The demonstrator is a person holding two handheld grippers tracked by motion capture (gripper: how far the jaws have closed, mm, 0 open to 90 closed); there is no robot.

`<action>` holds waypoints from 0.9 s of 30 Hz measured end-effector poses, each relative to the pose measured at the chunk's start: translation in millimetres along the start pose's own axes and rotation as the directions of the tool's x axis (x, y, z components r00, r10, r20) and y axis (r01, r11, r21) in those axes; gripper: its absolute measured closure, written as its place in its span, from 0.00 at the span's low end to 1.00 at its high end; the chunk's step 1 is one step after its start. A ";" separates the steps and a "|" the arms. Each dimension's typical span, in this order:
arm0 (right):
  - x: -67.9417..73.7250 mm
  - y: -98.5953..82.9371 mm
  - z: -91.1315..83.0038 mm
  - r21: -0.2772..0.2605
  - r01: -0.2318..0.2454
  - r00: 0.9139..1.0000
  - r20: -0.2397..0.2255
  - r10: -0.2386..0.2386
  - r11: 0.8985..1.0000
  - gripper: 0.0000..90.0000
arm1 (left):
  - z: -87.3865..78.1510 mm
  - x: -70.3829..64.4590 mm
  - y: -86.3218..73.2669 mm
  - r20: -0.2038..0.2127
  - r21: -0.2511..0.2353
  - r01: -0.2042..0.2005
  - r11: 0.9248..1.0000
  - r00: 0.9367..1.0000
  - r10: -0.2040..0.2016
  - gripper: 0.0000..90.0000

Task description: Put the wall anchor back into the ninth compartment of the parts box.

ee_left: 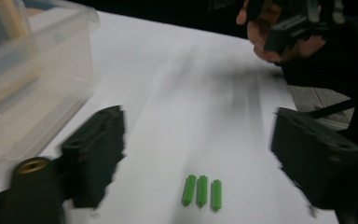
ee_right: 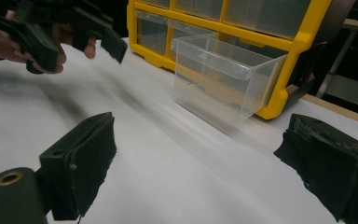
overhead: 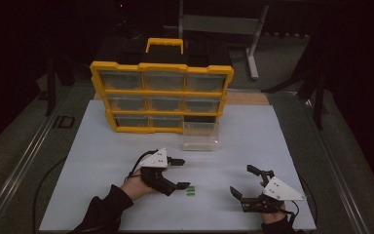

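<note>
Three small green pegs (ee_left: 202,191) lie side by side on the white table sheet (overhead: 253,131); in the high view the green pegs (overhead: 190,190) sit just right of my left gripper (overhead: 179,173). That gripper is open, jaws spread wide with nothing between them, its lower jaw almost at the pegs. My right gripper (overhead: 246,179) stands open and empty at the front right. A clear plastic drawer (overhead: 200,135) rests pulled out on the sheet before the yellow organiser (overhead: 161,92); the clear drawer (ee_right: 223,74) looks empty.
The yellow organiser has several clear drawers and a handle on top; its bottom-right slot (overhead: 199,119) is vacant. The sheet's edges drop to a darker bench. A metal stand (overhead: 253,44) rises behind. In the right gripper view the other hand with its gripper (ee_right: 51,32) hovers at upper left.
</note>
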State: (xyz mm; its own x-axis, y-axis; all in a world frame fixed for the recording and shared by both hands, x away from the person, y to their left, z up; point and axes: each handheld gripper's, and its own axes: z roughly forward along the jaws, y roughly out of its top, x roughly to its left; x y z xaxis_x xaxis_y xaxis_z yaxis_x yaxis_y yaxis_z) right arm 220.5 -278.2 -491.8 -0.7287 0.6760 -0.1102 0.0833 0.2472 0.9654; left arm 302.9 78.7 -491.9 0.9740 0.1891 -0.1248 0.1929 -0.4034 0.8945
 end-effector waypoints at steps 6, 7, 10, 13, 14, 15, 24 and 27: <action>-0.3 -0.3 0.2 0.000 -0.001 1.000 -0.004 0.001 1.000 0.10 | 11.8 0.6 -4.4 0.025 0.065 -0.002 0.998 1.000 0.000 0.40; -0.4 -0.4 0.6 0.000 0.001 1.000 -0.006 -0.001 1.000 0.10 | 13.8 1.2 -5.6 0.032 0.077 0.009 0.997 0.999 -0.012 0.46; -0.4 -0.5 0.8 0.002 0.000 1.000 -0.007 0.000 1.000 0.10 | 21.4 2.6 -10.8 0.041 0.117 0.044 0.992 0.998 -0.049 0.56; -0.4 -0.4 0.8 0.003 -0.001 1.000 -0.007 0.001 1.000 0.10 | 27.8 3.0 -14.8 0.035 0.175 0.031 0.984 0.999 -0.038 0.62; -0.4 -0.4 0.7 0.003 0.000 1.000 -0.007 0.000 1.000 0.10 | 28.5 3.1 -15.4 0.027 0.180 0.028 0.983 0.999 -0.034 0.63; -0.4 -0.4 0.6 0.003 -0.001 1.000 -0.007 0.001 1.000 0.10 | 28.6 4.2 -15.4 0.030 0.183 0.036 0.982 0.999 -0.042 0.66; -0.6 -0.9 0.8 0.008 -0.004 1.000 -0.010 0.004 1.000 0.10 | 35.2 5.9 -12.7 0.031 0.225 0.024 0.974 0.999 -0.032 0.79; -0.8 -1.0 1.1 0.009 -0.005 1.000 -0.008 0.005 1.000 0.10 | 39.6 7.5 -12.0 0.018 0.244 0.027 0.969 0.999 -0.032 0.80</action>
State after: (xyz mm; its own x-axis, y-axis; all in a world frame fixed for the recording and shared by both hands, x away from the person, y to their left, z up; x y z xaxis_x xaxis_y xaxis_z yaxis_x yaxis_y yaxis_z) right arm 221.7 -278.3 -492.9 -0.7335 0.6717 -0.1037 0.0925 0.2499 0.9638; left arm 312.6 49.4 -520.6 0.9692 0.1858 -0.1616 0.2424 -0.6047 0.7587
